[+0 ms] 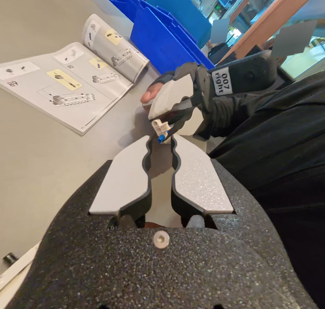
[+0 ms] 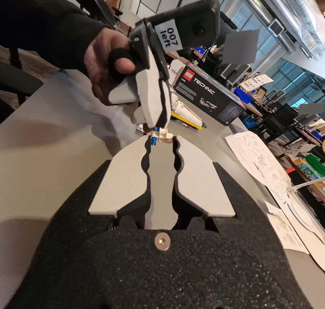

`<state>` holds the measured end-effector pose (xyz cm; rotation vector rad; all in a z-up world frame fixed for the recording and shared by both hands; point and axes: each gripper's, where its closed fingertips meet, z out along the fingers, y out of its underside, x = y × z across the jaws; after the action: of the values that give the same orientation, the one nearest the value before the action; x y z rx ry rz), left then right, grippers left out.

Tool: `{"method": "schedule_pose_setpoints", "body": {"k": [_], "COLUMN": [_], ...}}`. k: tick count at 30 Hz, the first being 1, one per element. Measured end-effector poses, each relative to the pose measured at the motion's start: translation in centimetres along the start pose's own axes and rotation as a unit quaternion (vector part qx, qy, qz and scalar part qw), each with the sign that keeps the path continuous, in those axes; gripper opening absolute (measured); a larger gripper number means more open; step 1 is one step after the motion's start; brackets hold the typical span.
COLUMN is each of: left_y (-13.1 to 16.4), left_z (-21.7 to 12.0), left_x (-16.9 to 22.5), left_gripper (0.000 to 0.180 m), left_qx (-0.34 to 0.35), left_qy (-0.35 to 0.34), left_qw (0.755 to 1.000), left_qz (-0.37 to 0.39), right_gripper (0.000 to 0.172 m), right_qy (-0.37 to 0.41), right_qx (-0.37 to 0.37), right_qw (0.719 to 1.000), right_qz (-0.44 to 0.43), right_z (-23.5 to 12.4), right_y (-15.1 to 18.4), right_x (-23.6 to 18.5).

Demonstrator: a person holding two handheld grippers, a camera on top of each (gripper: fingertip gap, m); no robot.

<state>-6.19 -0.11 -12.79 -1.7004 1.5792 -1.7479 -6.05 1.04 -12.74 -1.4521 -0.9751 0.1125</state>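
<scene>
A grey table (image 1: pixel 44 160) fills both views. Only the left wrist view shows the blue bins (image 1: pixel 158 37) at the far edge and an open instruction booklet (image 1: pixel 70 82) lying flat in front of them. Only the right wrist view shows a long black product box (image 2: pixel 207 93), a white and yellow model (image 2: pixel 186 114) lying in front of the box, and loose printed sheets (image 2: pixel 260 161) along the right side of the table.

The left gripper (image 1: pixel 161 138) and the right gripper (image 2: pixel 161 138) meet tip to tip above the table, each held in a hand (image 2: pixel 105 63) with a dark sleeve. Between them sits a small white perforated beam piece (image 2: pixel 163 136) with a blue pin (image 2: pixel 153 140) stuck through one end.

The right wrist view shows the right gripper's jaws narrow, the beam spanning crosswise between the two tips with each end against a pad. It also shows the left gripper coming down from above, its tips at the blue pin and the upright white tab of the piece. In the left wrist view the pin and the lower end of the piece lie between the left gripper's narrowly parted tips, but whether its pads press on them cannot be told; the right pad looks close against the piece, the left one stands off.
</scene>
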Motion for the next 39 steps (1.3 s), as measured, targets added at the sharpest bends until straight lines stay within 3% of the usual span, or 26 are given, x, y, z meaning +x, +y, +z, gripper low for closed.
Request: {"method": "schedule_pose_setpoints", "body": {"k": [3,11,19,26,39], "left_y": [0.0,0.1,0.1,0.6,1.5], "left_z": [0.1,0.4,0.6,1.0,1.1], "left_x": [0.2,-0.1,0.5,-0.1,0.5], "left_gripper": [0.008,0.015,0.007,0.006,0.005], "left_qx": [0.005,0.007,0.006,0.007,-0.005], "left_qy": [0.033,0.068,0.1,0.082,0.079], "left_qw": [0.999,0.994,0.99,0.993,0.995], "left_qz": [-0.03,-0.088,-0.103,-0.083,-0.057], "right_gripper": [0.023,0.023,0.024,0.03,0.023], "right_qy": [-0.004,-0.004,-0.008,-0.004,-0.023], "right_qx": [0.003,0.007,0.012,-0.005,-0.025], "right_qw": [1.0,1.0,1.0,1.0,0.997], "right_qz": [-0.011,-0.019,-0.023,-0.024,-0.066], "right_z": [-0.1,-0.4,-0.5,-0.1,-0.4], "right_y": [-0.1,0.0,0.0,0.5,1.0], "right_x": [-0.2,-0.2,-0.2,-0.4,-1.5]}}
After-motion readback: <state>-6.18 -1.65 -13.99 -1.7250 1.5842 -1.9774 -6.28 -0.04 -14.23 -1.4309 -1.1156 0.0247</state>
